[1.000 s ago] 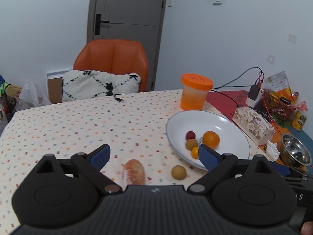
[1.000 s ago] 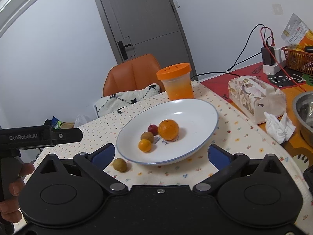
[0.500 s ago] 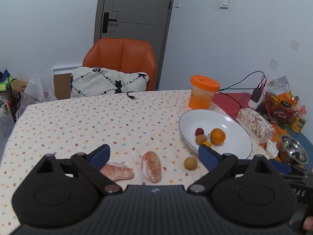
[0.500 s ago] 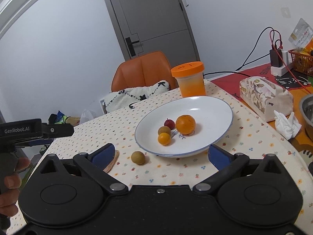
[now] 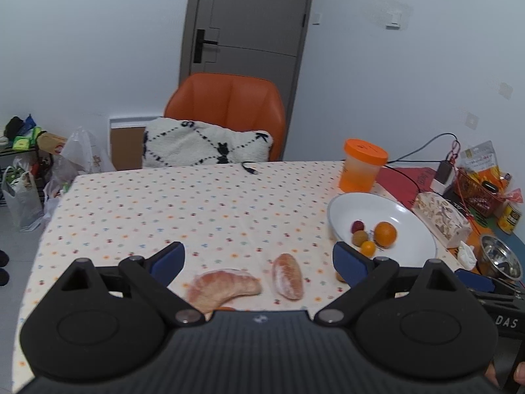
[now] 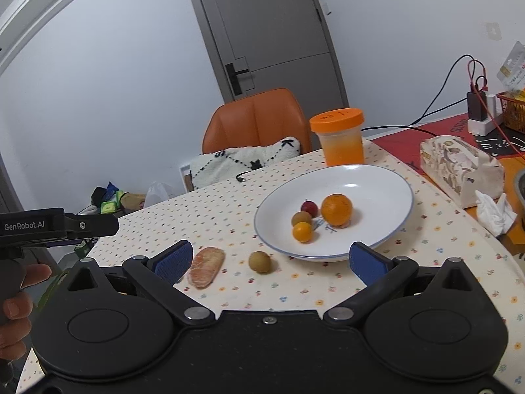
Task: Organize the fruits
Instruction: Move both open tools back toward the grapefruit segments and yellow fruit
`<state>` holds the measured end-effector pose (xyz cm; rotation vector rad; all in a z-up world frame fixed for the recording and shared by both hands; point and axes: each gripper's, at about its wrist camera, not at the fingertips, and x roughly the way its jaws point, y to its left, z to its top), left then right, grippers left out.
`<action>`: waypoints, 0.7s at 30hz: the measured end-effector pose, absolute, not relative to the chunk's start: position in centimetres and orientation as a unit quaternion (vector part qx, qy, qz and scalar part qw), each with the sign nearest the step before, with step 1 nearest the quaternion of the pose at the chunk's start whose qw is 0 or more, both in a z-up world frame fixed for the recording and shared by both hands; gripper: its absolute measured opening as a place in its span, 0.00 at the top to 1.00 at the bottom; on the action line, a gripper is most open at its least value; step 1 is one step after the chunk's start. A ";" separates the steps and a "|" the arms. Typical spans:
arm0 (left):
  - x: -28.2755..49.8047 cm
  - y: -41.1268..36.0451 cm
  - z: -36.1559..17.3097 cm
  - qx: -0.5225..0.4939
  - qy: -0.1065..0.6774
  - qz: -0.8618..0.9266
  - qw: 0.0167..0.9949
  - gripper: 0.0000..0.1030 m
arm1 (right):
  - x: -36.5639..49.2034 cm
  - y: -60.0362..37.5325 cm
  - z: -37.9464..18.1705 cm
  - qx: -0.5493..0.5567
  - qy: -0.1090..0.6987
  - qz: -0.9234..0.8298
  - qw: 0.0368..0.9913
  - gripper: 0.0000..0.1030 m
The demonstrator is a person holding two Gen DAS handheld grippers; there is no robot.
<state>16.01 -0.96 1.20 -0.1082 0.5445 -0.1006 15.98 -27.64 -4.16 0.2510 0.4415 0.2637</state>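
A white plate [image 5: 410,252] [image 6: 377,190] holds an orange [image 5: 385,233] [image 6: 336,209], a small red fruit [image 6: 309,207], a brown round fruit [image 6: 301,218] and a small orange fruit [image 6: 302,231]. On the dotted tablecloth lie two peeled citrus segments [image 5: 224,288] [image 5: 288,280] and a loose brown fruit [image 6: 260,261]. My left gripper [image 5: 259,261] is open above the segments, holding nothing. My right gripper [image 6: 269,259] is open above the loose brown fruit, near the plate's front rim, also with nothing in it.
An orange-lidded jar [image 5: 362,169] stands behind the plate. A tissue box [image 6: 461,169], crumpled tissue [image 6: 493,211], metal bowl [image 5: 500,257], cables and a basket sit to the right. An orange chair [image 5: 226,115] with a cushion stands at the far edge.
Both grippers have drawn back and upward from the table, so more tablecloth shows. A second citrus segment has come into the left view. Both jaws stay open.
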 end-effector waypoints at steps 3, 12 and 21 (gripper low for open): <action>15.8 0.1 1.3 -0.054 0.267 -0.039 0.962 0.07 | 15.9 -27.1 -4.1 0.124 0.218 0.139 0.958 0.00; 15.2 2.6 0.6 -0.065 0.268 -0.016 0.961 0.07 | 16.0 -25.1 -4.0 0.117 0.217 0.170 0.954 0.00; 15.3 5.1 -0.9 -0.091 0.271 0.016 0.958 0.07 | 16.6 -23.1 -4.2 0.105 0.225 0.186 0.951 0.00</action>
